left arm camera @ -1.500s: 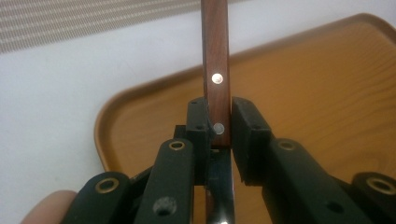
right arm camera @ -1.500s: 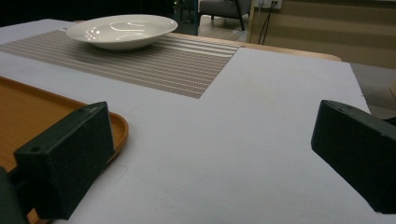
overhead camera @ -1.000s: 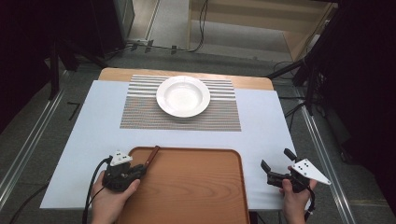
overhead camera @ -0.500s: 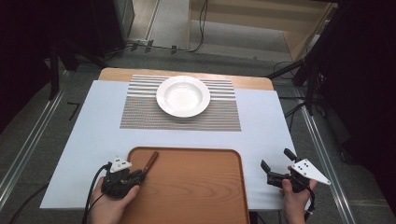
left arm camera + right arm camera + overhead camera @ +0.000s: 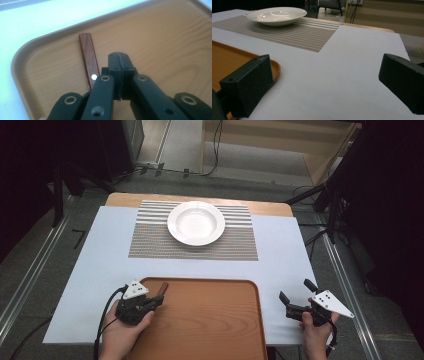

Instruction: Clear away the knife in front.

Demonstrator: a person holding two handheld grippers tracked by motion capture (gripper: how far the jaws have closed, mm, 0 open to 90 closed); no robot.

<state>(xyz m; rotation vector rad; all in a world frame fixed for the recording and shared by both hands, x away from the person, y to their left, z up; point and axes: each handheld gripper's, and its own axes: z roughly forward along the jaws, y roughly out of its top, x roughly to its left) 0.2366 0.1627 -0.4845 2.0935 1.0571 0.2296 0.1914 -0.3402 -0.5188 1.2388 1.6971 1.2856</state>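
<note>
Left tool [image 5: 159, 301] sits low over the near-left corner of the wooden tray [image 5: 210, 330], jaws pressed together with nothing between them; in the left gripper view the closed tips [image 5: 119, 72] hover over the tray floor. Just beside those tips, on their left in that view, a dark reddish-brown wooden handle [image 5: 89, 58] with a small pale rivet lies flat on the tray, running toward the tray's rounded corner; its lower end is hidden under the jaws, so whether tool and handle touch cannot be told. In the high view the same handle [image 5: 163, 287] shows near the tray's far-left edge. Right tool [image 5: 296, 296] is held off the tray's right side, over the pale sheet covering the surface [image 5: 280, 250], jaws wide apart and empty; in the right gripper view the two black jaws frame bare sheet, with the tray's corner [image 5: 275, 67] by the left jaw. Farther back, a striped placemat [image 5: 150, 240] lies on the sheet, and a white empty bowl-like plate [image 5: 195, 223] rests on it, well apart from both tools.
</note>
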